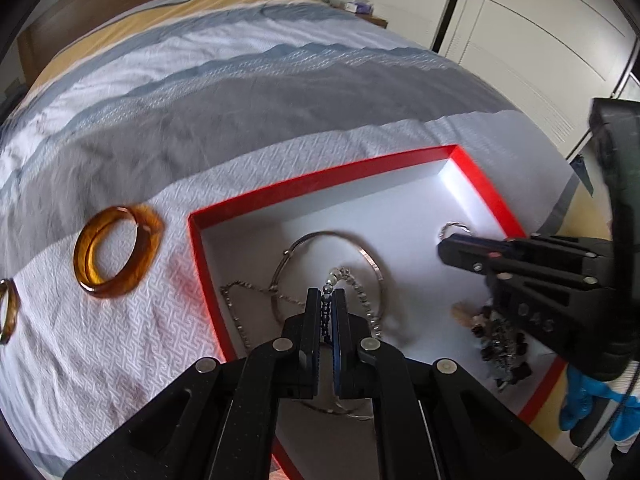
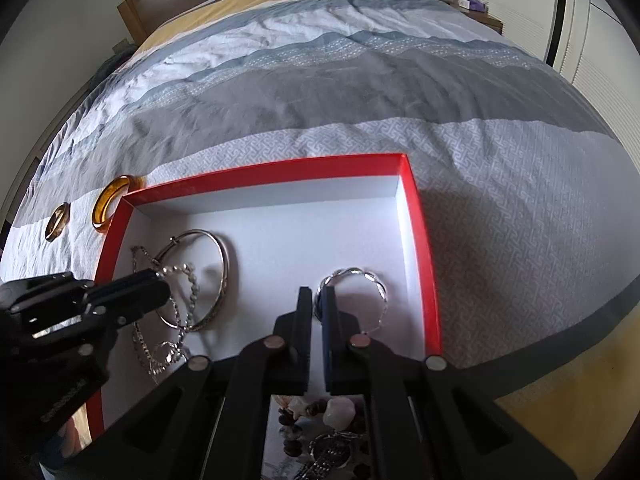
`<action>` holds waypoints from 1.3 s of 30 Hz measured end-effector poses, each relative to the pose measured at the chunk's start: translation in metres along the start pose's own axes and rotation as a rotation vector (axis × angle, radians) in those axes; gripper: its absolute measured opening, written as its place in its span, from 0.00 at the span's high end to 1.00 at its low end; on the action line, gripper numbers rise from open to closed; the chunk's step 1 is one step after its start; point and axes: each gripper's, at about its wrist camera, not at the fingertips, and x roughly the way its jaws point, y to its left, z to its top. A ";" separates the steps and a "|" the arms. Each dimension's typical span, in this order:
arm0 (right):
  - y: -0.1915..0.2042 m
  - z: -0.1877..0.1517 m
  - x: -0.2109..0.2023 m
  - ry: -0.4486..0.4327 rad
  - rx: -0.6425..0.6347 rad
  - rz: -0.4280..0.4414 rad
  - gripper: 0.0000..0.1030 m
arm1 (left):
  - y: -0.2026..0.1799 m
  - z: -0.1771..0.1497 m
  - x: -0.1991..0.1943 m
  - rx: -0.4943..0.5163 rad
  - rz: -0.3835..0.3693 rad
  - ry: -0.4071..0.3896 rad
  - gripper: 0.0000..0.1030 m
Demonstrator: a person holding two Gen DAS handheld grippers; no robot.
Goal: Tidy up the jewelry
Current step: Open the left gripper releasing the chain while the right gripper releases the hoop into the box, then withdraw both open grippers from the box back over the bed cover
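Red-rimmed box with a white floor sits on the bed, on the patterned white band of the cover. Left hand-held gripper is over the box's near-left part, its fingers drawn almost together and pinching a beaded chain that trails off ahead and to the right of the tips. Just beyond those tips lies a thin silver bangle, flat on the box floor, with the chain draped across it. Right hand-held gripper is further to the right in the same box, fingers nearly closed with a narrow gap, clamped on the near-left edge of a twisted silver bracelet; the rest of that bracelet curves away ahead and to the right of the tips. Underneath the right hand-held gripper's body, a heap of dark and pale bead pieces (mixed stones and a metal band, hard to sort apart). Outside the box, on the cover to the left of the left hand-held gripper, lies an amber bangle, and further left, a second amber ring cut by the frame edge. White wardrobe doors stand beyond the bed.
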 end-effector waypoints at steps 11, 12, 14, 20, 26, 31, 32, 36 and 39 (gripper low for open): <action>-0.001 -0.009 -0.030 -0.030 0.022 -0.018 0.95 | 0.004 -0.004 -0.024 -0.014 -0.006 -0.032 0.67; -0.001 -0.010 -0.034 -0.034 0.023 -0.018 0.95 | 0.002 -0.004 -0.030 -0.012 -0.007 -0.038 0.65; 0.000 -0.012 -0.047 -0.047 0.025 -0.024 0.94 | 0.000 -0.005 -0.039 -0.011 -0.005 -0.048 0.63; 0.007 -0.021 -0.099 -0.101 0.033 -0.025 0.94 | 0.001 -0.018 -0.095 -0.017 0.010 -0.095 0.63; 0.027 -0.025 -0.187 -0.211 0.016 -0.032 0.94 | 0.015 -0.032 -0.190 -0.002 0.117 -0.190 0.63; 0.060 -0.021 -0.278 -0.321 -0.038 -0.057 0.94 | 0.033 -0.035 -0.304 0.025 0.245 -0.301 0.63; 0.065 -0.020 -0.298 -0.346 -0.038 -0.052 0.94 | 0.037 -0.035 -0.327 0.022 0.271 -0.322 0.63; 0.092 -0.017 -0.381 -0.438 -0.027 -0.030 0.94 | 0.038 -0.037 -0.434 0.042 0.375 -0.420 0.63; 0.111 -0.019 -0.437 -0.493 -0.025 -0.020 0.94 | 0.033 -0.043 -0.492 0.042 0.393 -0.477 0.63</action>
